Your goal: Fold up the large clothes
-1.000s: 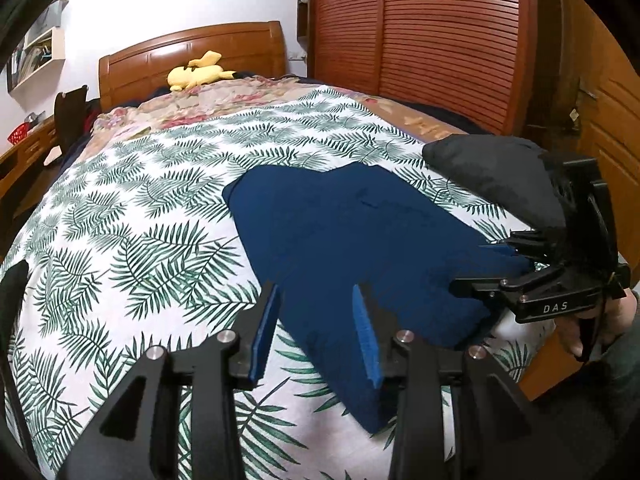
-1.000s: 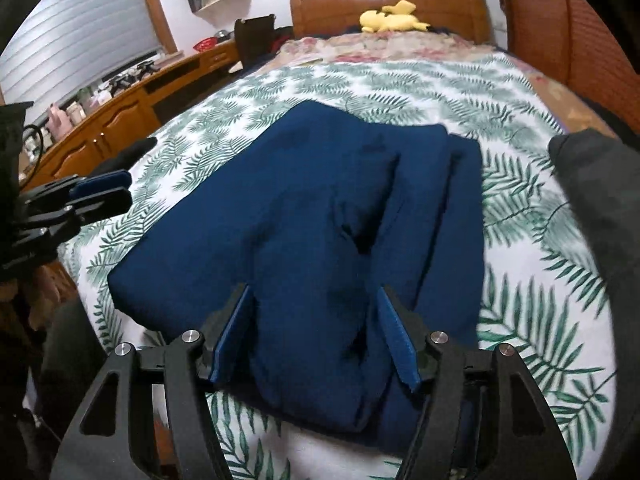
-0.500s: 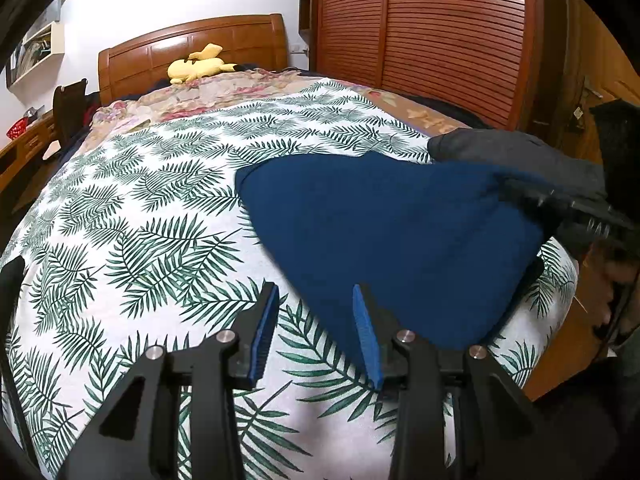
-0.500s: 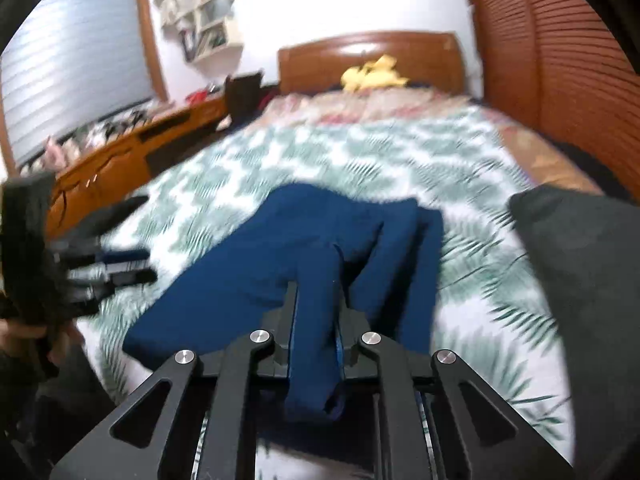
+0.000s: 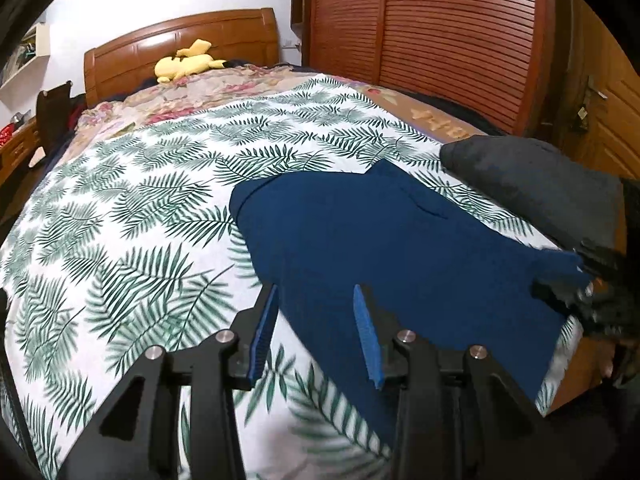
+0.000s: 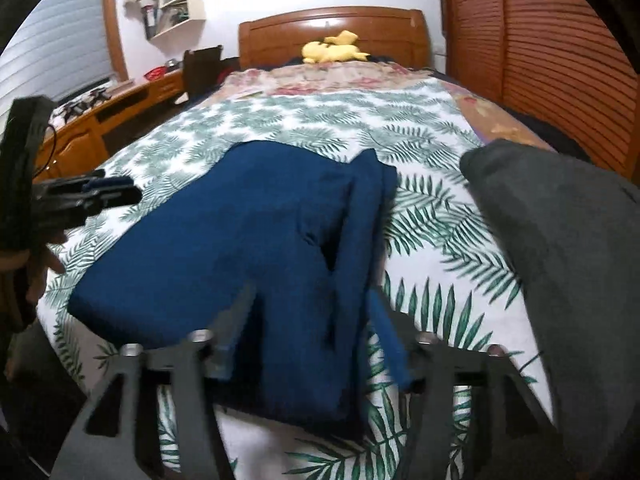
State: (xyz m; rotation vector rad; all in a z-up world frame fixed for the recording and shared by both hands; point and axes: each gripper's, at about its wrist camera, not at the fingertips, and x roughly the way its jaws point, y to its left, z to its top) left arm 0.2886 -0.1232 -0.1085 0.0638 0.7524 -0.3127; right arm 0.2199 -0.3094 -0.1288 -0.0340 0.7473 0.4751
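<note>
Now we're holding the left claw point(image 5: 316, 328) parted and opening the right claw point(image 6: 312, 332) w/ blue garment point(image 6: 248, 240) between, grey bundle point(image 6: 560, 248) beside.

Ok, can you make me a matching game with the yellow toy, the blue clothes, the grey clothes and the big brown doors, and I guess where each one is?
Things:
1. yellow plush toy
2. dark blue folded garment
3. dark grey folded garment
4. brown slatted wooden wardrobe doors

Places:
A. middle of the leaf-print bedspread
B. along the wall beside the bed
C. by the wooden headboard
D. at the bed's right edge

Pairs: 1-C, 2-A, 3-D, 4-B
</note>
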